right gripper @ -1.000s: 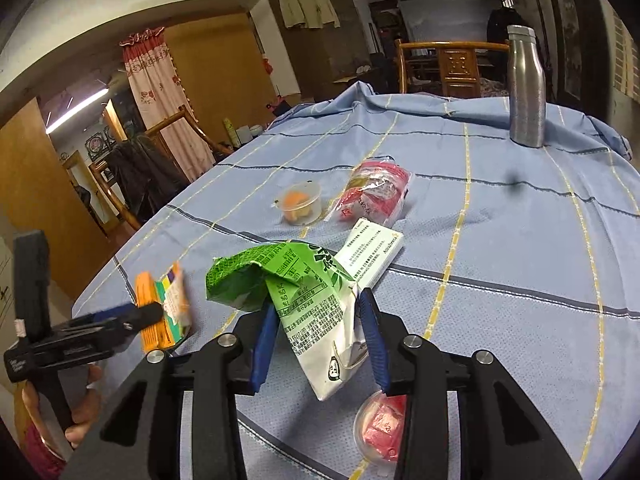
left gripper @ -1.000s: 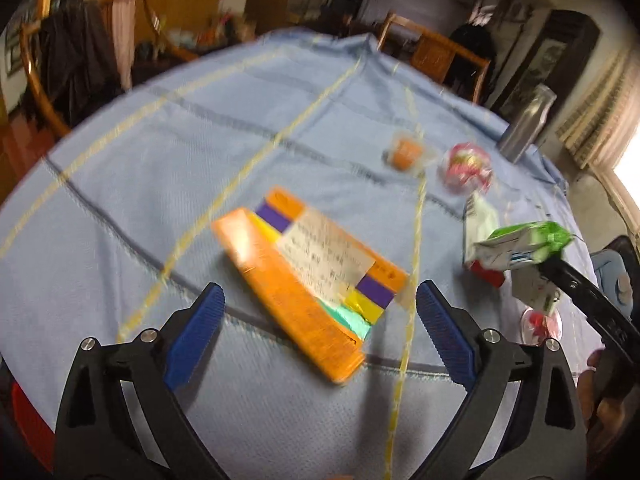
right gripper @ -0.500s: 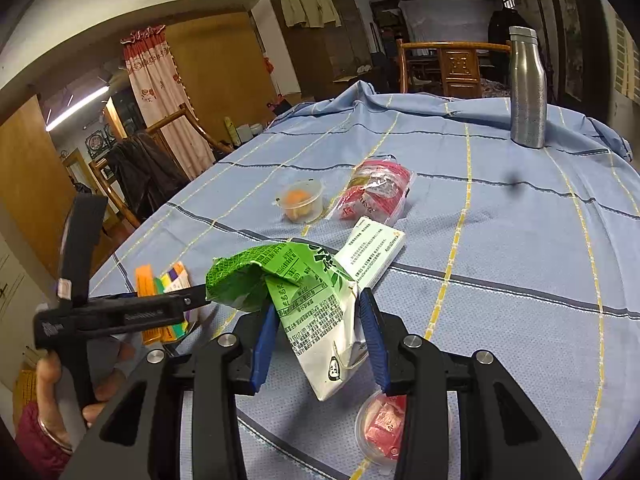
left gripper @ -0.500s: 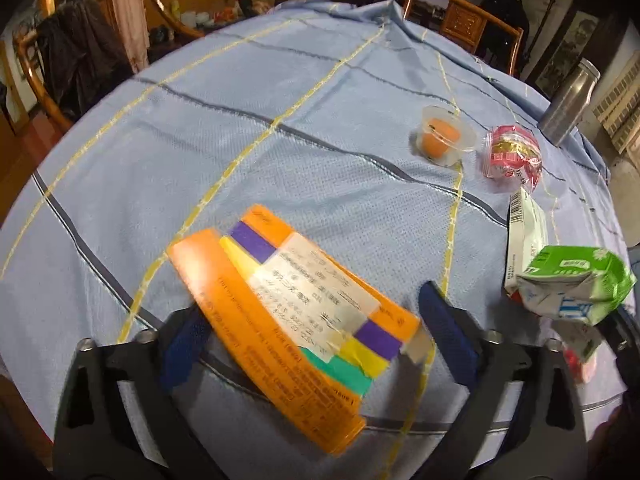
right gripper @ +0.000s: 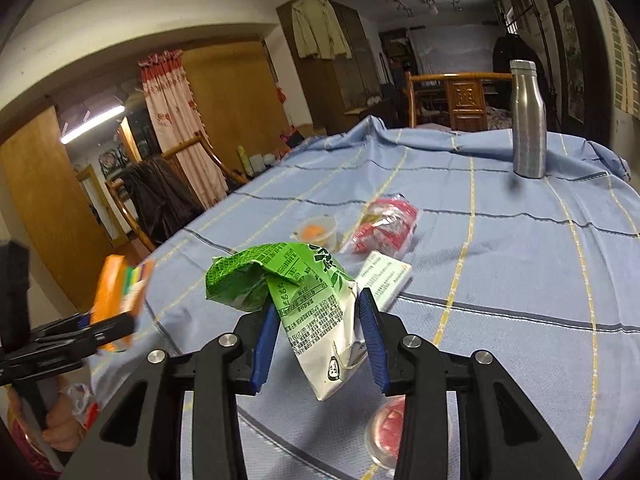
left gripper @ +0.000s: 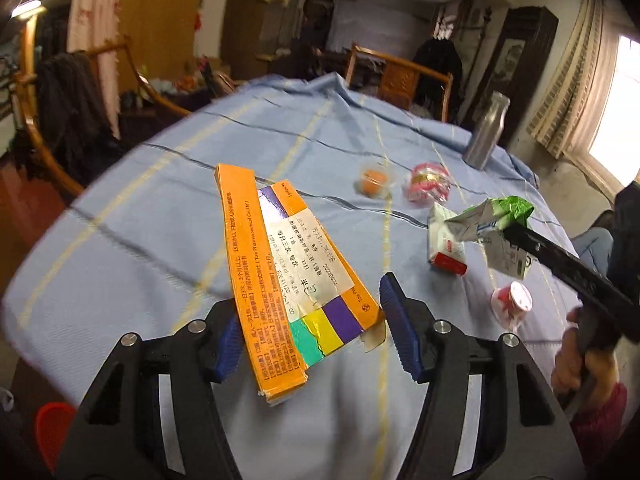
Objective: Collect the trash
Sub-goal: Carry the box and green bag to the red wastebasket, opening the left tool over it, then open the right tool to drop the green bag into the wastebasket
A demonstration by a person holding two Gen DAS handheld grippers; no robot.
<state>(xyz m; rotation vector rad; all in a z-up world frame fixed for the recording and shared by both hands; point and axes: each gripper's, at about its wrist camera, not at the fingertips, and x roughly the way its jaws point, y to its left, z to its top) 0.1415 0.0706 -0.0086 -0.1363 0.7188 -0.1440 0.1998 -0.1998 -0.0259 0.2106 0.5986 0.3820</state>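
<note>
The left gripper [left gripper: 310,330] clamps the orange box [left gripper: 280,280], its long axis pointing away, lifted off the table [left gripper: 160,240]. The right gripper [right gripper: 320,334] pinches the green carton [right gripper: 308,296] aloft; remaining wrappers lie just beyond it, nearer this hand.

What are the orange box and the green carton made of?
Orange box: thin printed cardboard, fairly matte; creased edges and a torn flap show. Green carton: probably coated paperboard, slightly glossy; it is crumpled and folded with sharp creases.
</note>
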